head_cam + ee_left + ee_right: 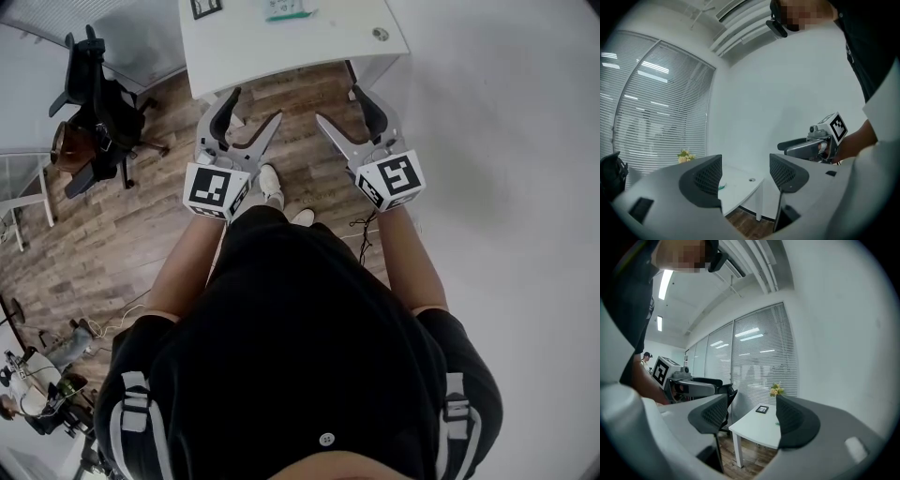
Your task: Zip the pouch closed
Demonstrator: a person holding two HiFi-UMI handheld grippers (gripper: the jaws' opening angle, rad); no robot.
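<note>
Left gripper (253, 110), right gripper (339, 105): both are standing wide apart, carrying nothing.
Advice: both are needing to reach the white rectangular worktop (244, 52) ahead; one pinning fabric, one pulling the slider.
Pouch: possibly the small flat green item (287, 13) lying far ahead. It is showing too small to confirm, and no zipper is showing.

Black short-sleeved tee (300, 319), white shoes (272, 183), perhaps striped shoulder straps (457, 412).

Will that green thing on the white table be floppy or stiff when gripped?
The green thing lies flat on the white table, so probably light and apt to slide when pushed. Floppy or stiff: too small to tell.
</note>
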